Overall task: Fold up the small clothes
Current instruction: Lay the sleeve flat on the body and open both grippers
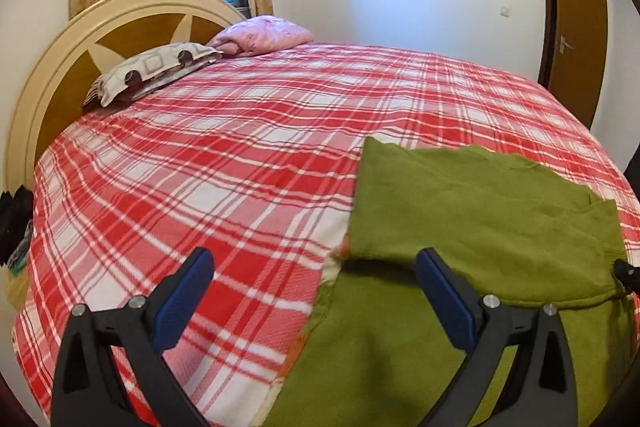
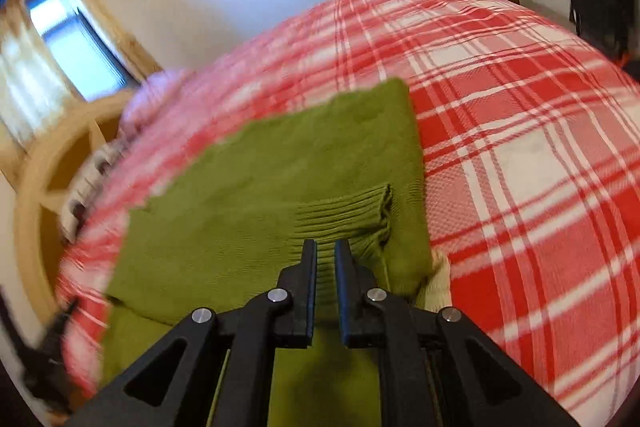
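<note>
Folding looks partly done: my left tongs [image 1: 316, 291] hang spread and empty over the sweater's near left edge. That green sweater [image 1: 480, 211] lies on the plaid bed [image 1: 200, 167], body doubled, long axis running away from me. My right tongs [image 2: 325, 255] pinch its ribbed cuff [image 2: 352, 215]; that sleeve remains unplaced.

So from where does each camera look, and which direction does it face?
Left wrist: on the left hand-held gripper, low over the red plaid bed cover, facing the headboard; blue-padded fingers spread apart.
Right wrist: on the right hand-held gripper, above the green knitted sweater; fingers nearly closed around its ribbed sleeve.
Shared: sweater, bed cover, window.
</note>
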A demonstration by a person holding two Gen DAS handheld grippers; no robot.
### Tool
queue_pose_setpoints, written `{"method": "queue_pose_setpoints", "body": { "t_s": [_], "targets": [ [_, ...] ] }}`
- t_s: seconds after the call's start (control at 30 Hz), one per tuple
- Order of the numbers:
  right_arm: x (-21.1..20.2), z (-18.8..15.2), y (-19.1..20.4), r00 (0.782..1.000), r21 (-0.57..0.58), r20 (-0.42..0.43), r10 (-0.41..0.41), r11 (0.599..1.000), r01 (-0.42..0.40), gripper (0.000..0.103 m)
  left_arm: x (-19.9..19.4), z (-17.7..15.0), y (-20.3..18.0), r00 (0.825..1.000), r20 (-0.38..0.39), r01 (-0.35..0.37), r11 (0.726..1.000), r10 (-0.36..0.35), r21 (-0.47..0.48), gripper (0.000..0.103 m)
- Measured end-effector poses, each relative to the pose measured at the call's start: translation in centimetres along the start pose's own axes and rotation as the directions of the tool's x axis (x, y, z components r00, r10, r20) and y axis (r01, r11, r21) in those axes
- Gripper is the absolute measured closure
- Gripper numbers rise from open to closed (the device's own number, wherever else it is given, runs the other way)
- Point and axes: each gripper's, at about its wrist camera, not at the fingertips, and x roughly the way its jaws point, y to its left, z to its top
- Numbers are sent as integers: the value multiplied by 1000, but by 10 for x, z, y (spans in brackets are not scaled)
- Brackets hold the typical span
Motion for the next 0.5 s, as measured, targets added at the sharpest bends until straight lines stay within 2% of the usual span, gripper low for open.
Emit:
{"method": "queue_pose_setpoints", "body": {
  "t_s": [0.03, 0.1, 0.13, 0.17, 0.2, 0.27, 0.37, 0.5],
  "targets": [
    [-9, -1, 3, 1000, -4, 18, 18, 1000, -18, 90, 2, 0, -1, 1000, -8, 1, 1000, -1, 5, 0],
    [-30, -3, 9, 996, -30, 68, 61, 998, -59, 57, 6, -3, -2, 999, -35, -12, 1000, 13, 14, 0],
    [-36, -4, 10, 993, -35, 86, 80, 996, -77, 30, 9, -6, -1, 999, -49, -17, 1000, 18, 14, 0],
    [-44, -5, 10, 988, -35, 113, 102, 995, -99, 23, 10, -10, 0, 998, -60, -20, 1000, 21, 14, 0],
    [-52, -7, 10, 985, -33, 131, 114, 993, -110, 23, 14, -14, 1, 996, -79, -32, 999, 33, 12, 0],
    [-56, -4, 11, 988, -26, 121, 100, 995, -98, 23, 23, -19, 4, 992, -112, -62, 998, 63, 6, 0],
    [-60, -7, 13, 992, -27, 102, 77, 997, -75, 23, 39, -18, 5, 985, -157, -73, 997, 71, -8, 0],
    [-67, -20, 19, 995, -67, 88, 46, 997, -40, 23, 59, -7, -5, 981, -147, -124, 992, 128, 33, 0]
  ]
}}
